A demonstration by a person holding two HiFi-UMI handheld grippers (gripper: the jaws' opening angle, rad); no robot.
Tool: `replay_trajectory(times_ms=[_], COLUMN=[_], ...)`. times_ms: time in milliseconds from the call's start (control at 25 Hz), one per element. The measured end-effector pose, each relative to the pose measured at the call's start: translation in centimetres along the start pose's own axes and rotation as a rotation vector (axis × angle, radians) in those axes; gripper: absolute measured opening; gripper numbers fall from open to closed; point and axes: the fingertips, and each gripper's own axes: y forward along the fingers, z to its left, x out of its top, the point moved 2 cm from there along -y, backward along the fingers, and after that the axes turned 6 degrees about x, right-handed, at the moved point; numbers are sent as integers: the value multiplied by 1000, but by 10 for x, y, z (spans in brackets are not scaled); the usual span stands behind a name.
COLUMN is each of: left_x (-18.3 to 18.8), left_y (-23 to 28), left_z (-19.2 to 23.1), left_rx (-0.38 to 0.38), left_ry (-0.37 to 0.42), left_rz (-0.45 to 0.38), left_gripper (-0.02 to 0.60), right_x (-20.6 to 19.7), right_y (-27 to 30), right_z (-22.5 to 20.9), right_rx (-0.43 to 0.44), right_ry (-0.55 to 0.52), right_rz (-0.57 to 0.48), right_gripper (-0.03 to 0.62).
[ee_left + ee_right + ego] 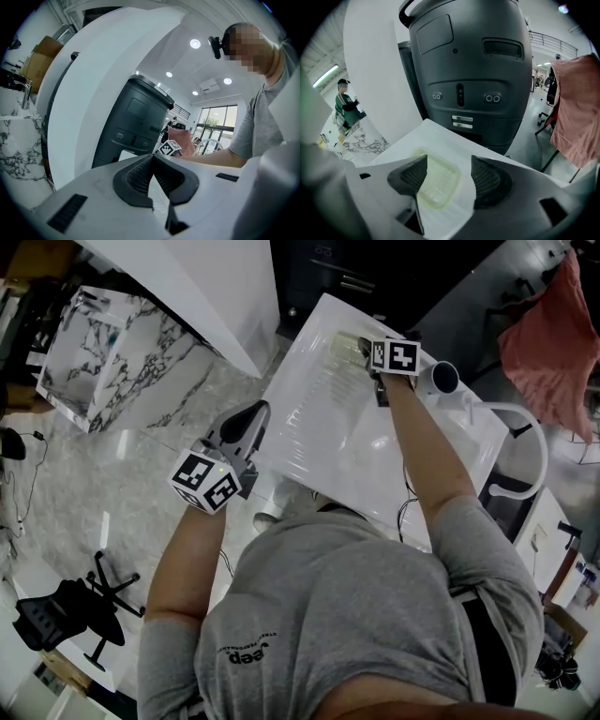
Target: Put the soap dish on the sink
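Your right hand-held gripper point(447, 165) hung wide open and empty over the soap dish point(435, 185), which lay flat on the sink point(440, 136) just under its left jaw, far from your shut left hand-held gripper point(152, 157).

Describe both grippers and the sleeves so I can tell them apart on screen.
Both alike: the left gripper and right gripper have white shells and dark ribbed pads on the jaws. Each carries a cube of black-and-white square markers. The person wears a grey short-sleeved T-shirt.
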Motion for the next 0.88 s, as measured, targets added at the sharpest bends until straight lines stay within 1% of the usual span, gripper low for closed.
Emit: replay_trajectory(times_ms=[200, 320, 400, 640, 760, 880], left_x=[9, 18, 27, 60, 73, 80], left_y=[-16, -32, -47, -118, -164, -214], left_z=[2, 2, 1, -2, -5, -8], left_rx=[27, 49, 67, 151, 220, 289], left_ry=[-5, -1, 4, 46, 71, 87], left_rz=[-37, -69, -98, -202, -250, -286], left_gripper=[14, 14, 14, 14, 14, 14], right_x=[18, 31, 39, 59, 70, 71], right_y=[-31, -59, -79, -150, -179, -206], right_z=[31, 60, 86, 191, 250, 312], right_rx=[62, 123, 180, 378, 492, 609], right_ry=[-39, -88, -126, -265, -332, -412], right_rz=[-67, -123, -159, -262, -302, -323], right_gripper=[339, 328, 317, 290, 278, 262])
